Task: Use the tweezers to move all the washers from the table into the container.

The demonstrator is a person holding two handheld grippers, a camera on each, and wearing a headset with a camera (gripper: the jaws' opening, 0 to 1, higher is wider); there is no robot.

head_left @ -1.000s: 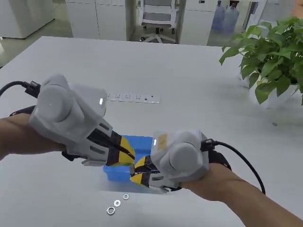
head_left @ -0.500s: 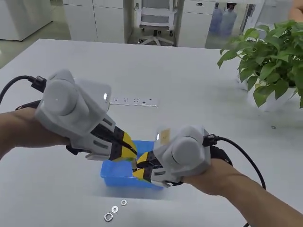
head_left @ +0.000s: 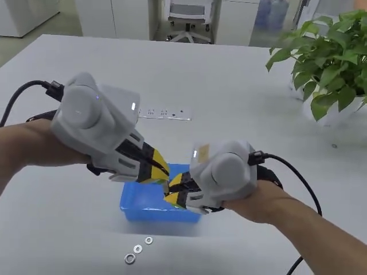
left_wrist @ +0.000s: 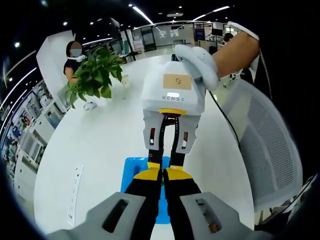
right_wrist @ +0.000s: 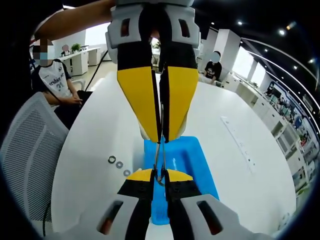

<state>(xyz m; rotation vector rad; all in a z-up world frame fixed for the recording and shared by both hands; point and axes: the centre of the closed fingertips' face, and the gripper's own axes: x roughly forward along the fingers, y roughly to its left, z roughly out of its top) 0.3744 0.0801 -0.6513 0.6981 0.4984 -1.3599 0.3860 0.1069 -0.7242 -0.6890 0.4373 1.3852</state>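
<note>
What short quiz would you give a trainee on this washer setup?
1. True or false: the washers lie inside the blue container.
2. How many washers are on the table?
3. In the right gripper view, what thin thing runs between the left gripper and the right gripper? A) tweezers B) a cable C) a washer
Key: 1 false, they lie on the table outside it; 2 three; 3 A.

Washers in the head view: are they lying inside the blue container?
No, three washers lie on the white table, beside the blue container and apart from it.
</note>
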